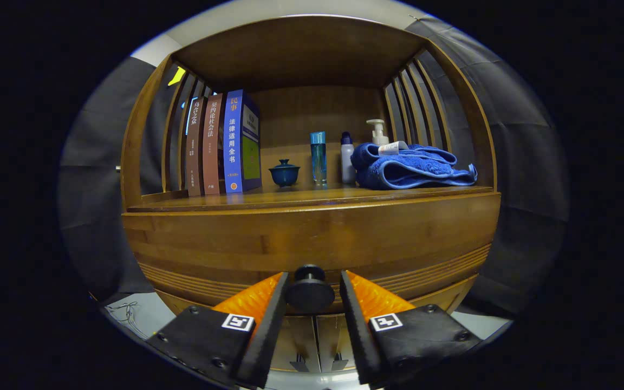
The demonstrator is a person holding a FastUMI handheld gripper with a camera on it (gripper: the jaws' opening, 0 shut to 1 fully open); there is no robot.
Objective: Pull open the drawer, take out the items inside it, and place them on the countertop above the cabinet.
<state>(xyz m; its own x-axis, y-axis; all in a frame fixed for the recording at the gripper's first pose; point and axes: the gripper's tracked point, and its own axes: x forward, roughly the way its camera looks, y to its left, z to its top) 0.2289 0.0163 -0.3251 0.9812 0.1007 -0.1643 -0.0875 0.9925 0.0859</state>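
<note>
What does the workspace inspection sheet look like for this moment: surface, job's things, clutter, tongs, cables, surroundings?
Surface: wooden countertop above the cabinet, bare along its front edge.
Job's things: drawer front looks closed; dark round knob sits between the fingers; contents hidden.
Clutter: three upright books, lidded blue cup, tall blue bottle, small white bottle, pump bottle behind a folded blue towel.
Tongs: tongs open, straddling the knob; contact cannot be told.
Cables: thin wire on the floor, lower left.
Surroundings: slatted cabinet sides, black cloth wall.
</note>
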